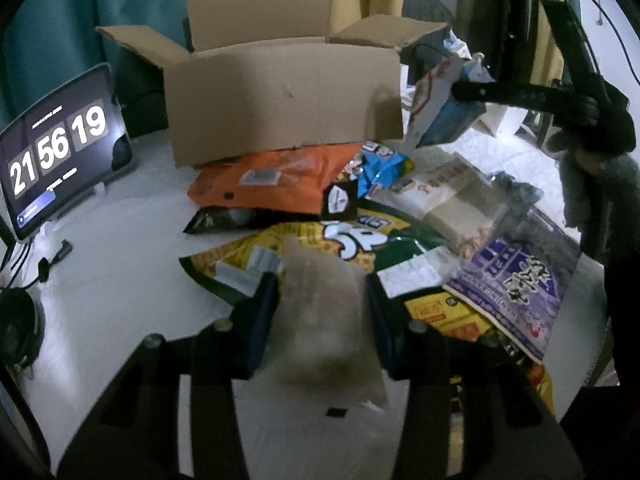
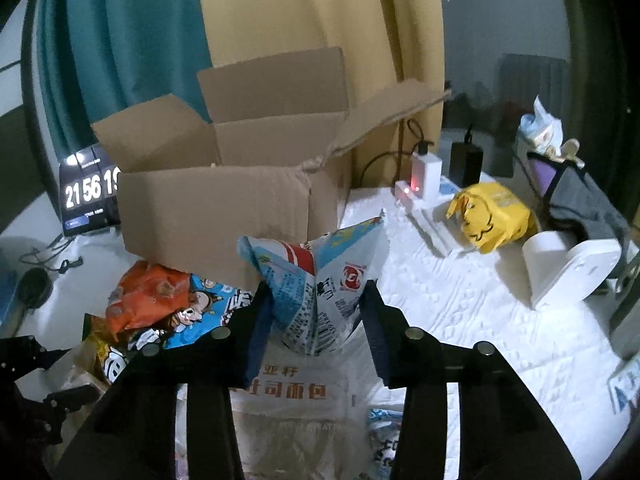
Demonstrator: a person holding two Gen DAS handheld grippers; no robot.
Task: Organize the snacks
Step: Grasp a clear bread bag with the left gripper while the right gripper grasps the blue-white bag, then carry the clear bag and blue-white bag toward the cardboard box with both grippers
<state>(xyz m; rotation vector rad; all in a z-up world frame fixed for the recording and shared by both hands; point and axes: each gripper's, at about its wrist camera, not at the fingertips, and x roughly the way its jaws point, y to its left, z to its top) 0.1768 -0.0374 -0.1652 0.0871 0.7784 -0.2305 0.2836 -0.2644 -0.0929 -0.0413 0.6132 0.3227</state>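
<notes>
Left tool [image 1: 322,312]: clamped on a pale translucent snack packet [image 1: 324,320]; right tool [image 2: 318,312]: clamped on a blue-and-white snack bag [image 2: 316,288]; open cardboard box [image 1: 280,100] beyond a snack pile [image 1: 360,220] on the counter [image 1: 120,280].

The cardboard box [image 2: 216,216] stands open-topped with its 3 raised flaps ringing the mouth, snack bags [image 1: 360,236] heaped against its near wall, while the white tabletop [image 1: 120,280] left of the heap lies bare.
</notes>
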